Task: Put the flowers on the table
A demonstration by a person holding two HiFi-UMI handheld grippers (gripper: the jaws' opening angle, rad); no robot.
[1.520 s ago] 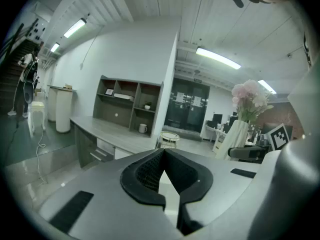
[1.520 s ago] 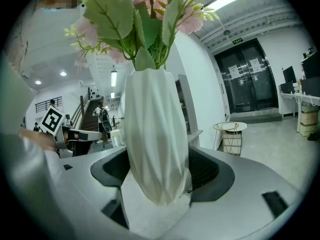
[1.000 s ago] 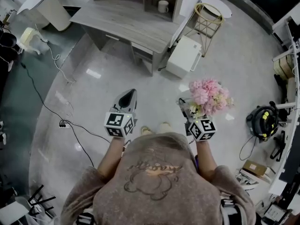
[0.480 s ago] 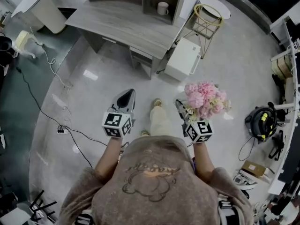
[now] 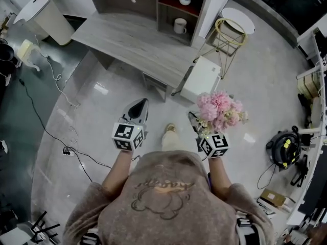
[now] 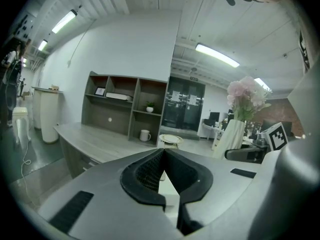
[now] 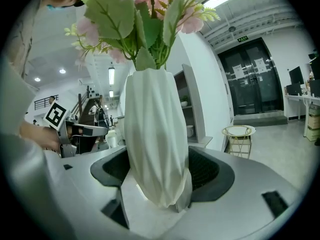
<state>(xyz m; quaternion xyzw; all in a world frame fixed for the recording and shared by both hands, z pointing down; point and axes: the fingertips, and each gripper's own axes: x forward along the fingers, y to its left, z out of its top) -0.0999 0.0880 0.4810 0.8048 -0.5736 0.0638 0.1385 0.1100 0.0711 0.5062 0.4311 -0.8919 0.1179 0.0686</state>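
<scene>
On the person's right side, the right gripper (image 5: 201, 127) (image 7: 159, 176) is closed on a tall white ribbed vase (image 7: 155, 129). Both dark ridged pads press against the lower part of the vase, one on each side, so the jaws stand wide around it. The vase is upright and it carries a bunch of pink flowers with green leaves (image 5: 219, 110) (image 7: 145, 14). From the head view the flowers cover the vase, and they are in the air above the glossy pale floor (image 5: 102, 111), well apart from the table.

The left gripper (image 5: 138, 108) (image 6: 164, 156) is held beside the right one at about the same height. Its two jaws meet at the tips and nothing is between them. In the left gripper view the same vase (image 6: 229, 139) shows at the right side.

The long grey wooden table (image 5: 133, 40) (image 6: 95, 144) is ahead of the person, a little to the left. Behind it is a dark shelf unit (image 5: 176, 4) with a white mug (image 5: 179, 25) (image 6: 145, 135) in one compartment. A small white box cabinet (image 5: 202, 78) stands on the floor just beside the table's near end, and a gold wire side table (image 5: 217, 27) is near it. A thin black cable (image 5: 46, 129) lies across the floor at the left.
</scene>
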